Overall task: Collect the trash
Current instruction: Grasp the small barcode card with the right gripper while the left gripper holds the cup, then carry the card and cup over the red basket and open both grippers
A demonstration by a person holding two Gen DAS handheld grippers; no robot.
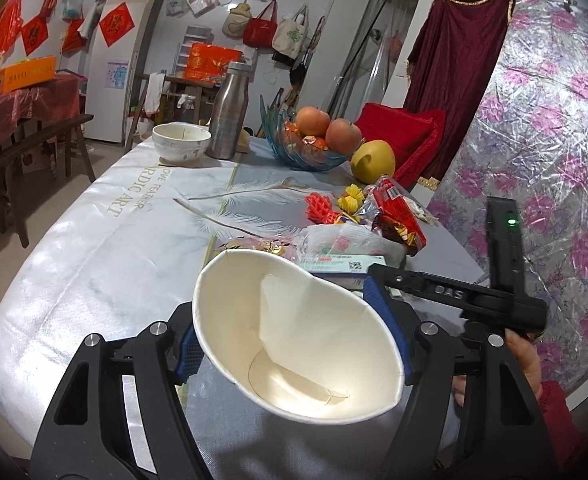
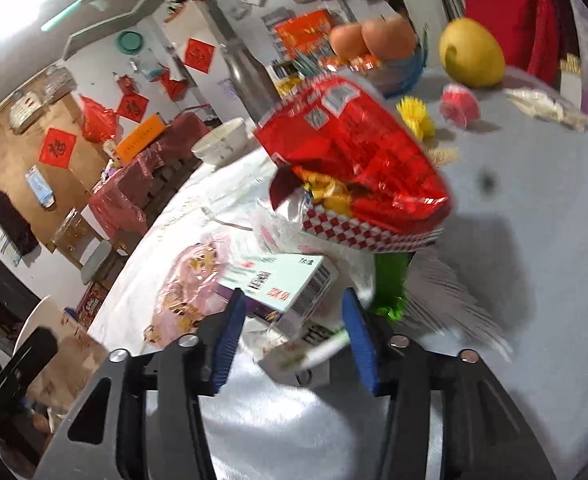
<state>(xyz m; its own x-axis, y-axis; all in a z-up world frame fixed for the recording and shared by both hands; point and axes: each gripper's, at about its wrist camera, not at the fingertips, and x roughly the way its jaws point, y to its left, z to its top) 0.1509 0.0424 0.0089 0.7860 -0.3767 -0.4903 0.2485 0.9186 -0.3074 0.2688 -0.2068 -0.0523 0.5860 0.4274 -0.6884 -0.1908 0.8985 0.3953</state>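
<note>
My left gripper [image 1: 290, 332] is shut on a white paper cup [image 1: 294, 344]. Its blue pads squeeze the rim into an oval, and the cup's mouth faces the camera. Just beyond the cup lies a pile of trash: a red snack bag [image 1: 398, 216], a white and purple small box [image 1: 334, 266] and crumpled white plastic [image 1: 346, 240]. In the right wrist view my right gripper [image 2: 294, 336] stands open low over that pile. A small white and green carton [image 2: 302, 356] lies between its jaws, and the box [image 2: 282, 284], a pink wrapper [image 2: 190, 280], a green wrapper [image 2: 390, 284] and the red bag [image 2: 358, 152] lie ahead.
At the table's far end stand a white bowl [image 1: 181, 142], a steel bottle [image 1: 228, 112], a blue glass fruit bowl [image 1: 294, 156] and a yellow pear [image 1: 373, 161]. Red [image 1: 322, 208] and yellow [image 1: 352, 196] foam nets lie behind the pile. A hand [image 1: 522, 356] shows at right.
</note>
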